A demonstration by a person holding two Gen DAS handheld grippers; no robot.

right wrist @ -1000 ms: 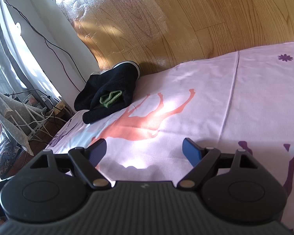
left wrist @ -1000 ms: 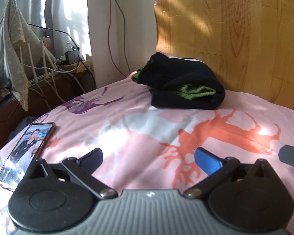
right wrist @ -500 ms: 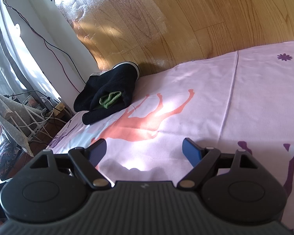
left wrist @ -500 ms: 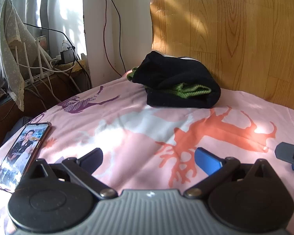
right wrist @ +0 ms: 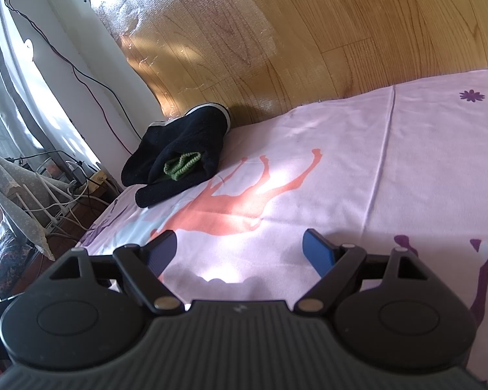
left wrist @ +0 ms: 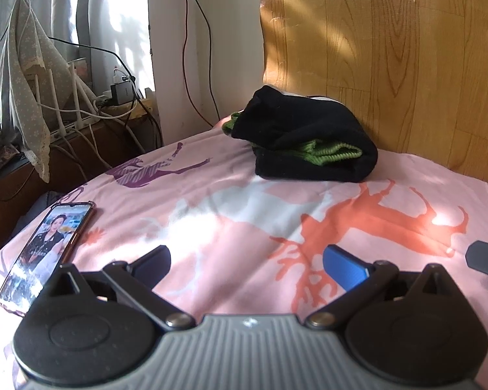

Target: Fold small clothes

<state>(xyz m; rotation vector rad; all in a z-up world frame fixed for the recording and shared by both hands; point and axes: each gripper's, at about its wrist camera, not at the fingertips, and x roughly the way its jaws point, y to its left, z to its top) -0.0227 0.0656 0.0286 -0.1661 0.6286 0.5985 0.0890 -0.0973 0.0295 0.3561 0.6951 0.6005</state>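
Step in hand, my read: pre-grasp, or a pause between garments. Nothing is held and no fold is under way.

Left gripper (left wrist: 245, 261): jaws spread wide, only bedsheet (left wrist: 231, 201) between the pads. Right gripper (right wrist: 239, 248): same, spread wide and empty.

Task item: a dark garment bundle (left wrist: 305, 143) with green ribbed knit poking out of its fold. It sits at the far edge of the bed against the wood-grain panel (left wrist: 406, 48). It already looks roughly folded or bunched; can't tell whether it's a finished piece or the next one to do.

Relative to the claws:
- Left wrist view: bundle is upper centre of frame, slightly right of the claw's midline, well apart from the fingertips, with open sheet in between.
- Right wrist view: bundle (right wrist: 182, 159) is upper left of frame, off to the left of that claw's axis and well apart.

Next move, as I judge it: if that bundle is the target, both claws need to travel forward across the sheet, the right one also swinging left, then pinch an edge or hem, not the thick middle.

Watch out: phone (left wrist: 48, 250) lies on the sheet at lower left of the left view, just beside the left claw's body.
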